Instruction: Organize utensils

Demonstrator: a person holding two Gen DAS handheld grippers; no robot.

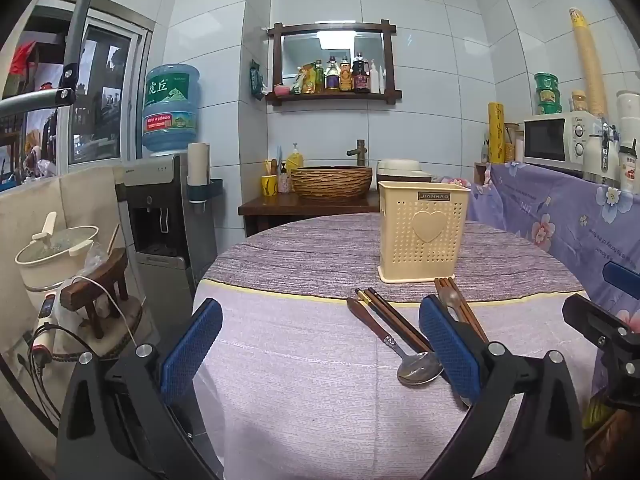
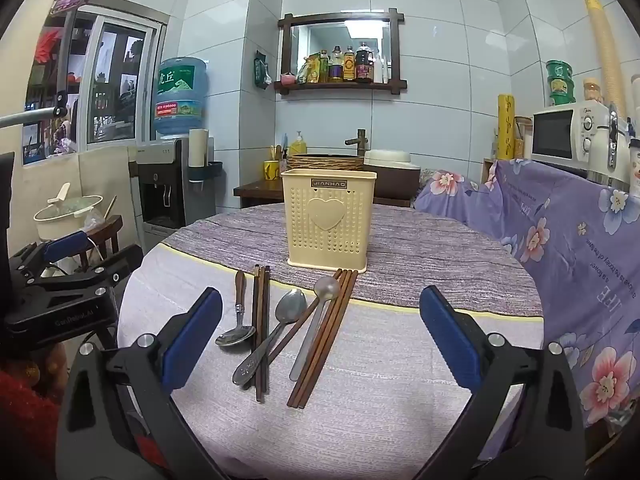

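Both grippers sit nearest us, jaws spread wide and holding nothing: left gripper [image 1: 320, 344] low over the near left of the table [image 2: 400, 420], right gripper [image 2: 320, 344] squarely over the utensil spread.

Utensils all lie flat on the cloth, near side of the cream holder [image 2: 329, 224], which stands upright further back at mid-table. From the right wrist view, left to right: wood-handled spoon [image 2: 237, 322], dark chopstick pair [image 2: 261, 332], steel spoon [image 2: 272, 332] crossing over a loose chopstick, long-handled spoon [image 2: 316, 320], then a brown chopstick bundle [image 2: 324, 336] angled toward the holder's base. Nothing is in the holder as far as we can see; its inside is hidden from both views, so we hedge on that.

We judge the step in hand is the first pick. To do it well:
- start with an outer, uncrossed item, e.g. the brown bundle or the wood-handled spoon
- close across the handle, not the bowl
- take chopsticks as a set, pinch mid-length so they don't scissor
- leave the crossed steel spoon till its neighbours are gone

Pose: we hold the right gripper level, pointing at the holder, fingers straddling the spread. Left one is offset left, its right finger overlapping the spoon bowl in view; whether it's touching, we can't tell.
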